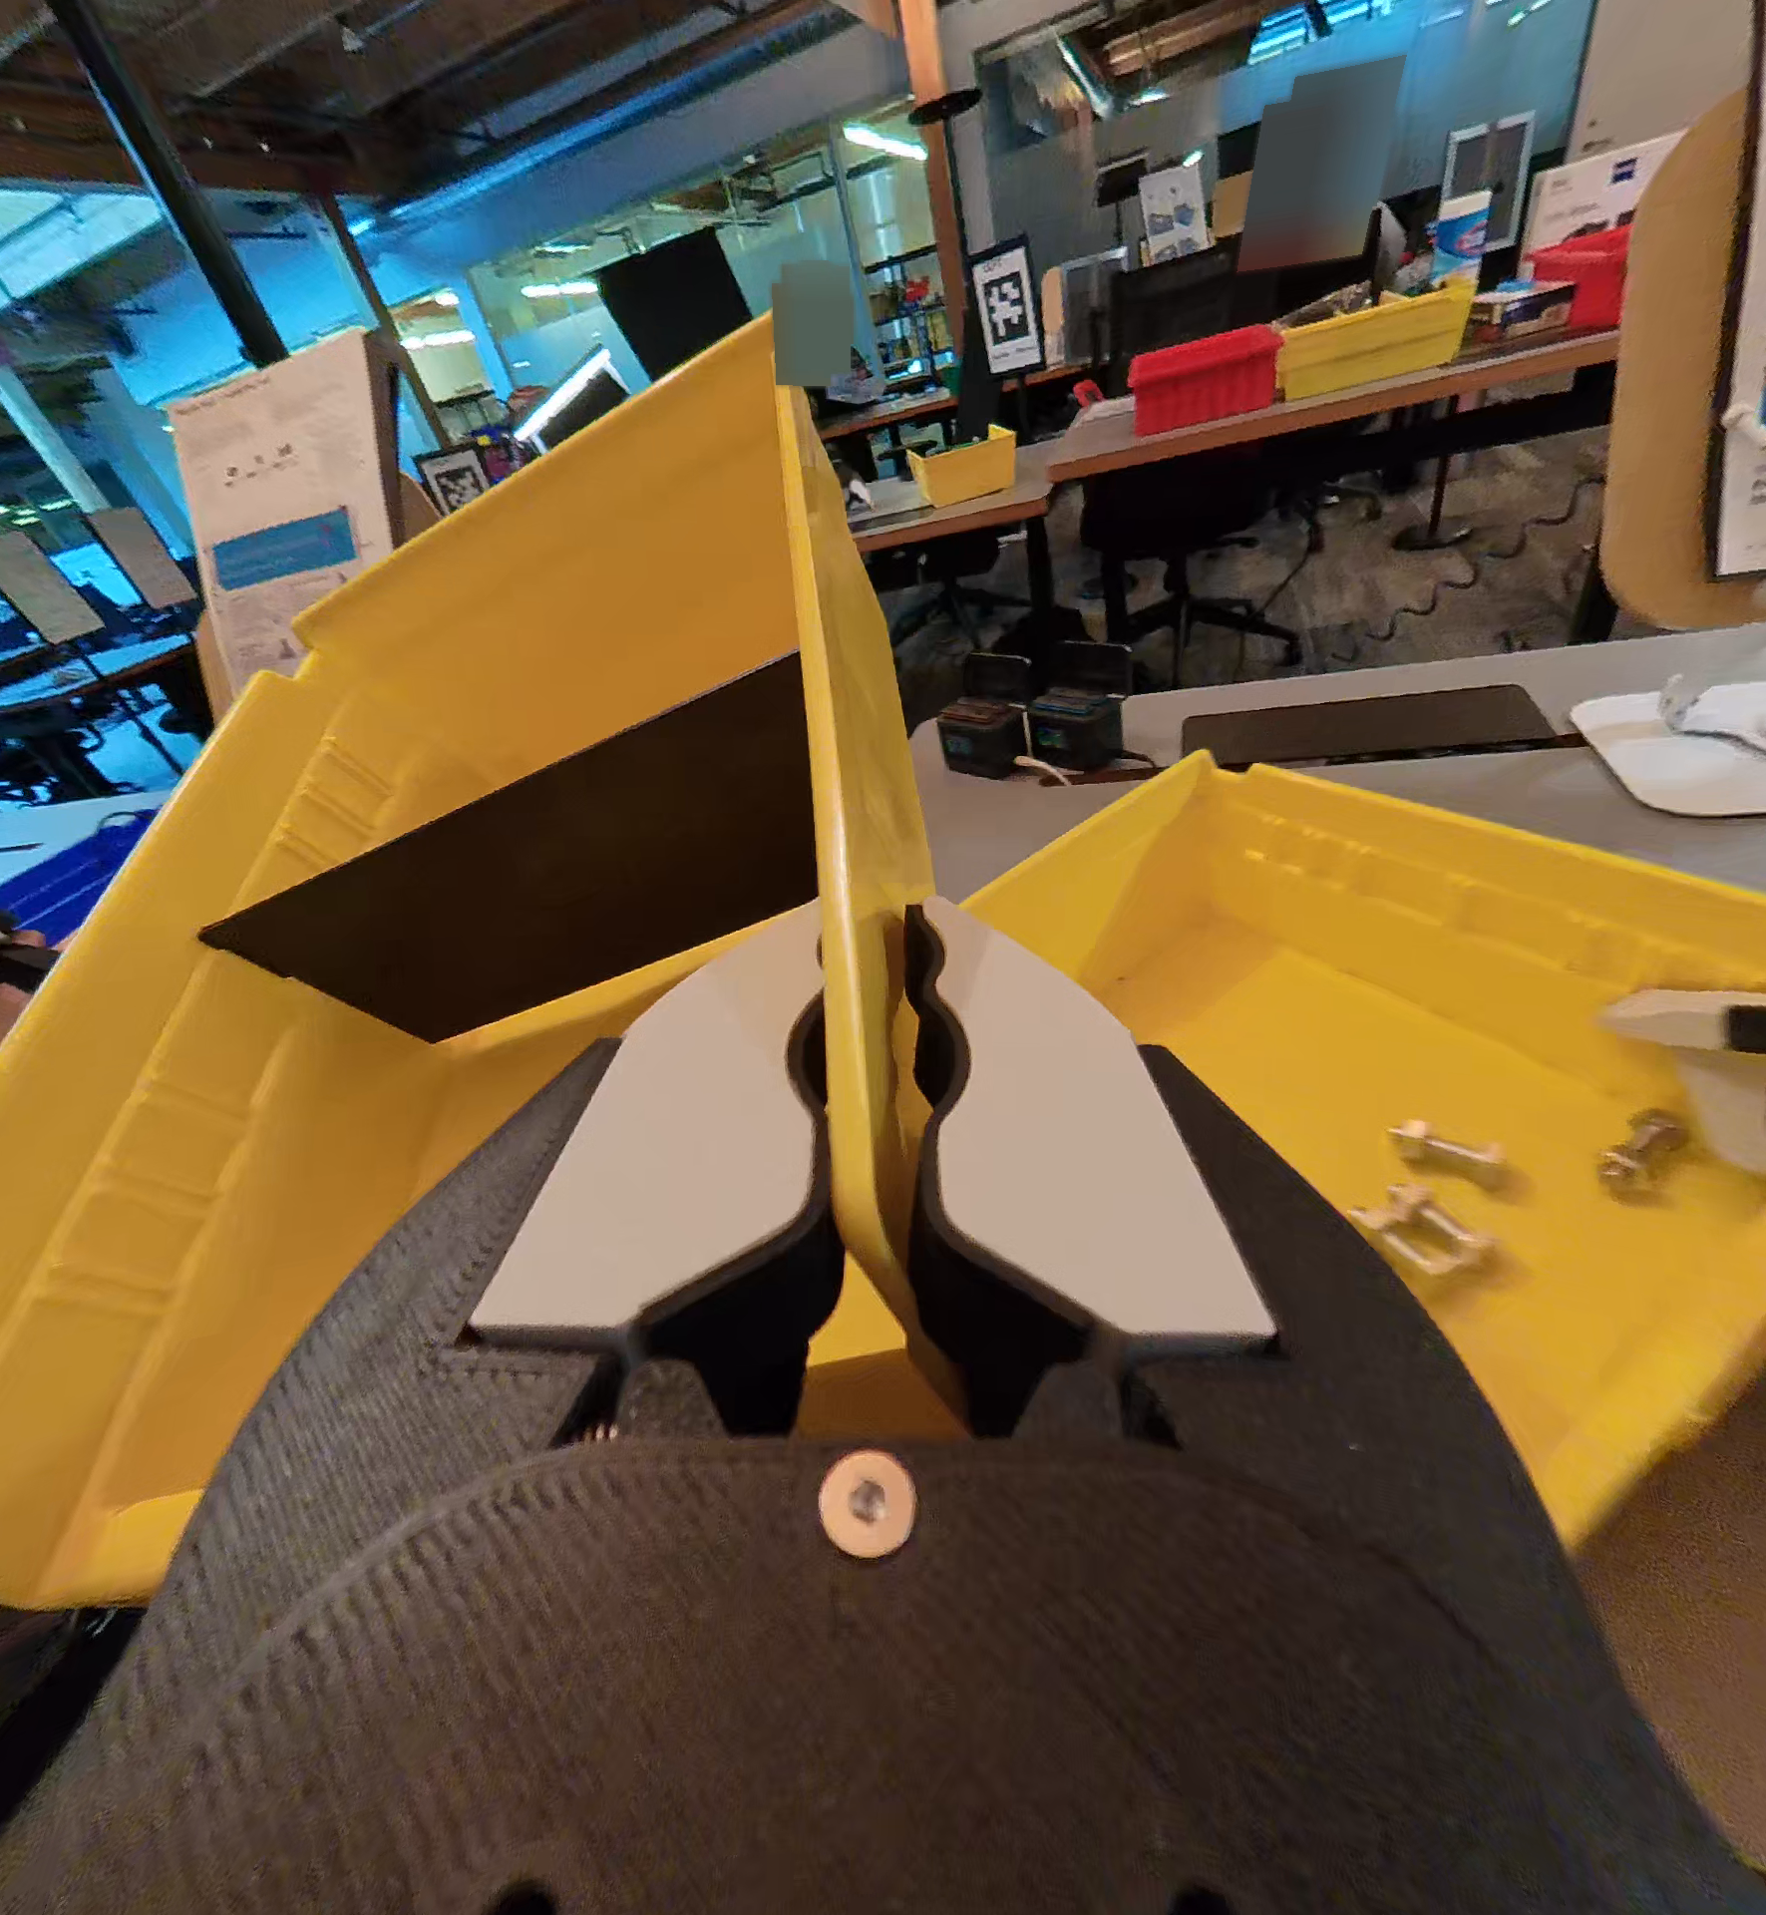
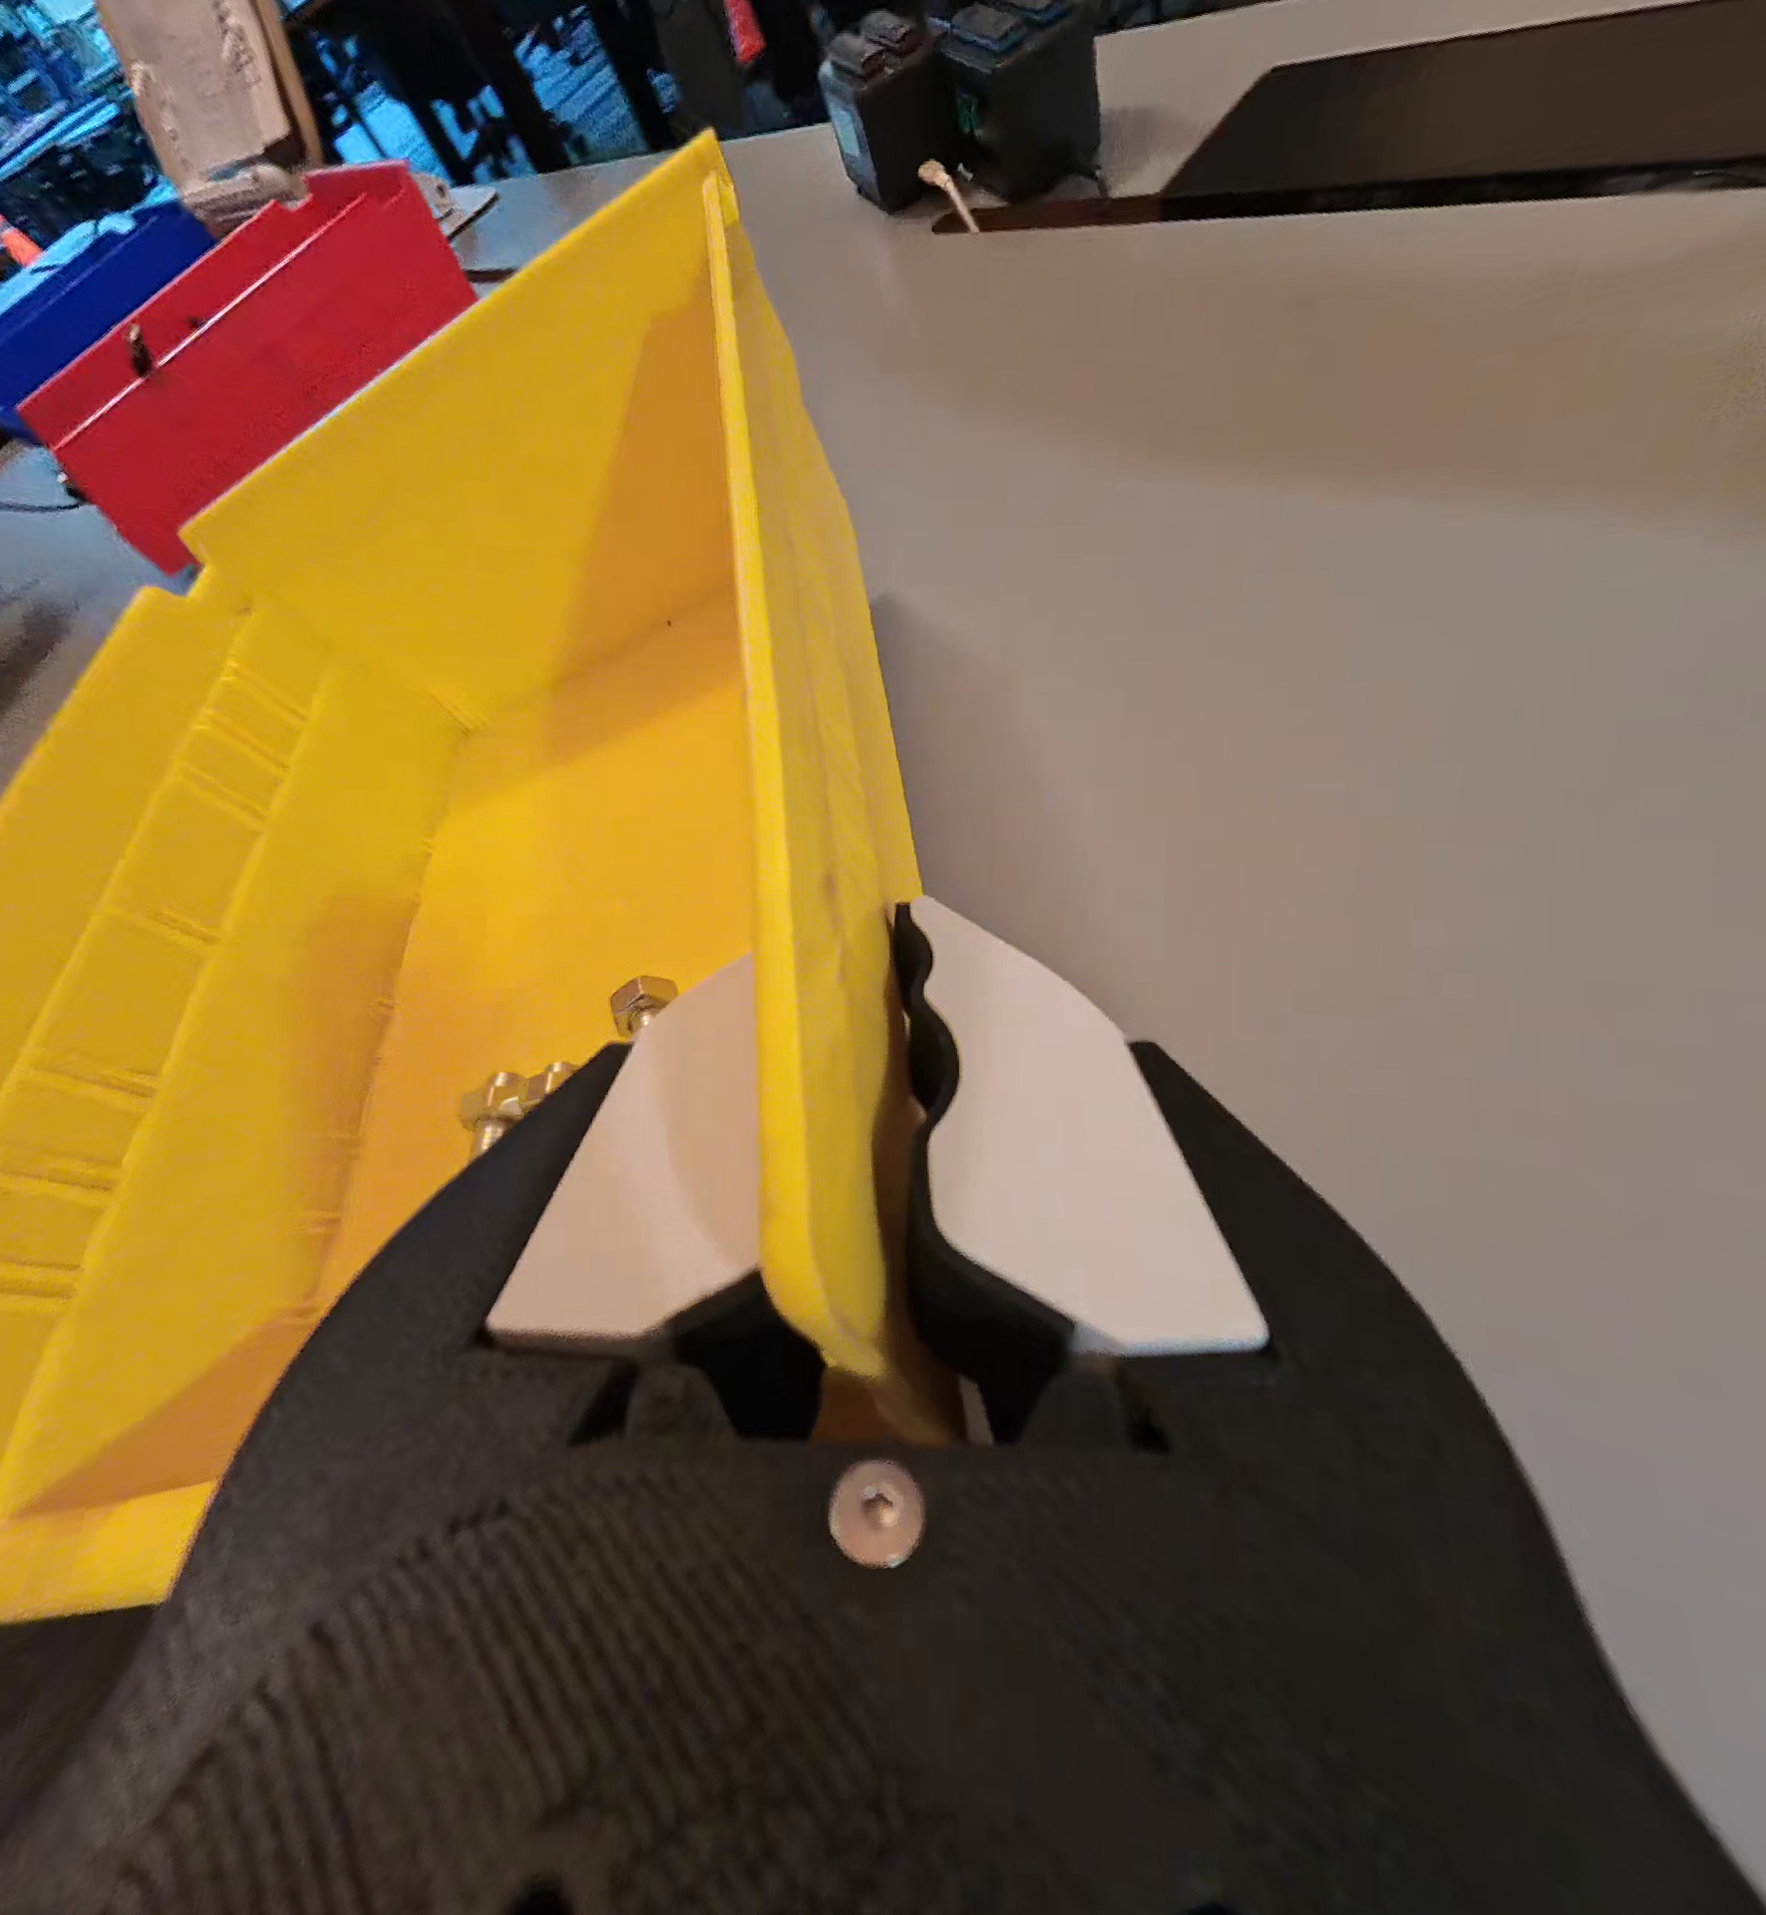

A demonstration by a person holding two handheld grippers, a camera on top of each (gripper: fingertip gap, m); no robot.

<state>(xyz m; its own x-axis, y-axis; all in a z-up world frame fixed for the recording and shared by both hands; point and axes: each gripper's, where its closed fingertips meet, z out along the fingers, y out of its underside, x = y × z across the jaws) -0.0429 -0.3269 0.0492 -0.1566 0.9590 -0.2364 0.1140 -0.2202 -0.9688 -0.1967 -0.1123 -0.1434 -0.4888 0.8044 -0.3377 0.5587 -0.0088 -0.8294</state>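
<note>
Pinching the side wall of a yellow bin [image 1: 568,642], my left gripper [image 1: 863,1036] has one finger inside and one outside; a black divider [image 1: 547,860] crosses that bin's inside. My right gripper [image 2: 827,1047] clamps the wall of a second yellow bin [image 2: 547,580] likewise, with silver bolts [image 2: 516,1098] on its floor just beside my inner finger, above the grey table [image 2: 1376,725].
</note>
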